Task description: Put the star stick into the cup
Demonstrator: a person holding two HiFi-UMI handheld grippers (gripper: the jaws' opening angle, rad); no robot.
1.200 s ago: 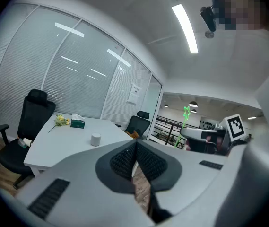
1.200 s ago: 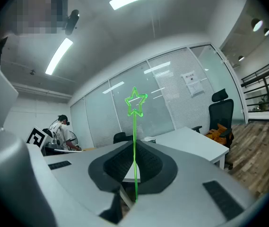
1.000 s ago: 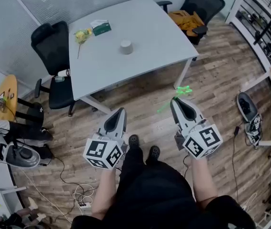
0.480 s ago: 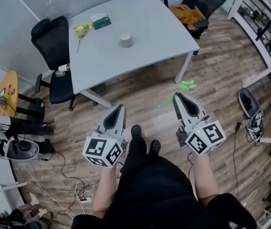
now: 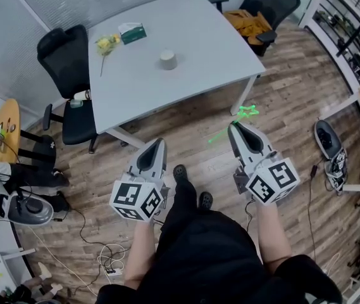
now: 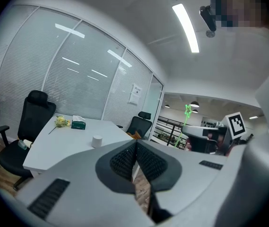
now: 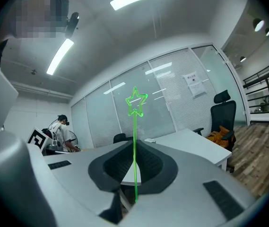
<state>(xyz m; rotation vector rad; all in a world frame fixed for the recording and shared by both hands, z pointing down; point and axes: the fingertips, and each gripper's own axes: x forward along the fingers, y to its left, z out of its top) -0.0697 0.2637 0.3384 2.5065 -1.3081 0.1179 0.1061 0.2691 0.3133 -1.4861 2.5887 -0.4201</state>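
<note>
- Although a second has gone by, we note only small shifts: one shoe point(image 5: 180, 172) has gone forward over the floor, and the table point(image 5: 205, 37) sits almost where it did in the head view.
- The right gripper point(image 5: 234, 129) is clamped on the star stick point(image 5: 247, 112), as it was a second ago. Its own view shows the jaws pressed on the green shaft point(image 7: 134, 126), with the star end standing above the tips and tilted only slightly.
- The star has crept a little toward the table leg in the head view, so the stick is travelling with us and has not slipped.
- The left gripper point(image 5: 160, 143) is unchanged: jaws together with nothing between them, held low beside the right one.
- The cup point(image 5: 168, 59) stands upright near the middle of the table, well apart from the stick, with bare table all round it. A flower point(image 5: 107, 44) and a green box point(image 5: 133, 33) lie farther back.
- Our judgement: this is the approach, at an early stage. The stick is secure but not yet over the table.
- Next we must close in and lower the free end into the cup's mouth.
</note>
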